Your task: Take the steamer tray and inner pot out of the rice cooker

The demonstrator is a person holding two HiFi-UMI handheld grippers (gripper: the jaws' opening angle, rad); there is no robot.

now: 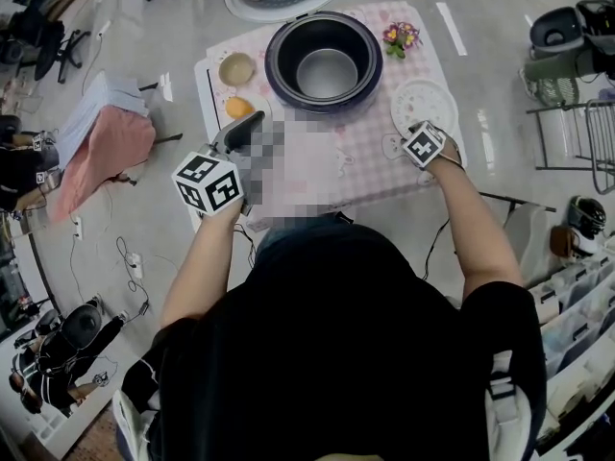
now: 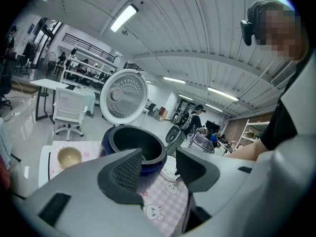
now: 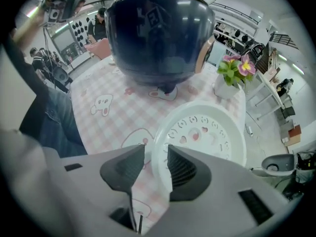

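The dark blue rice cooker (image 1: 274,65) stands open at the back of the pink checked table (image 1: 356,171), with its shiny inner pot (image 1: 327,73) inside. The white perforated steamer tray (image 1: 425,104) lies flat on the cloth to the cooker's right. My right gripper (image 1: 419,133) points down over the tray's near rim. In the right gripper view the tray (image 3: 202,132) has its rim in the gap of the right gripper (image 3: 156,164), whose jaws stand apart without pinching it. My left gripper (image 2: 158,169) is open and empty, short of the cooker (image 2: 136,154) and aimed at it.
The cooker's lid (image 2: 124,97) stands raised behind it. A tan bowl (image 1: 236,68) and an orange object (image 1: 239,107) sit left of the cooker. A small flower pot (image 3: 229,80) stands at the back right. Chairs, racks and cables surround the table.
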